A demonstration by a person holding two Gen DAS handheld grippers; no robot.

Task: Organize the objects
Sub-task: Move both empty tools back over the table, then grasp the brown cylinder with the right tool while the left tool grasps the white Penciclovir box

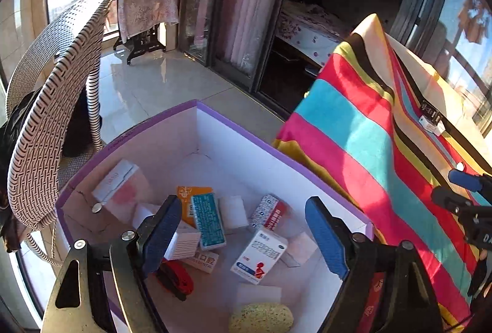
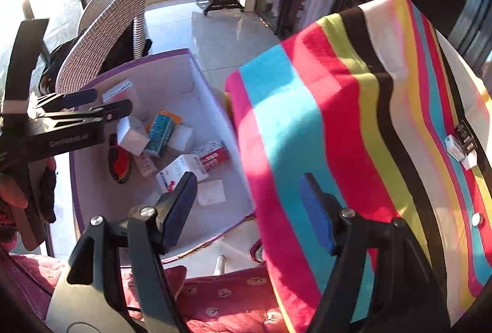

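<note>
My left tool (image 1: 243,237) hung over the purple-rimmed box (image 1: 276,148), jaws spread wide with nothing between them. Below it sat the sorted stuff: teal packet (image 1: 209,221), white medicine carton (image 1: 259,256), red-and-white carton (image 1: 270,211), a speckled sponge (image 1: 261,317) nearest me, and a red-black strap (image 1: 175,276) under the left finger. They lay loose and overlapping on the box floor, so I judged they had been dropped in rather than arranged.

My right tool (image 2: 249,210) was also wide open and gripping nothing. Its left finger sat over the box's near corner, and its right finger sat in front of the striped cloth (image 2: 338,124), which rose just right of the box; whether it touched the fabric I couldn't tell. A tag (image 2: 455,148) and zip on the far side suggested a bag or cover.

Both tools were empty, so I guessed one drop was done and the next pick wasn't chosen yet. A wicker chair (image 1: 55,105) stood beyond the left tool.
</note>
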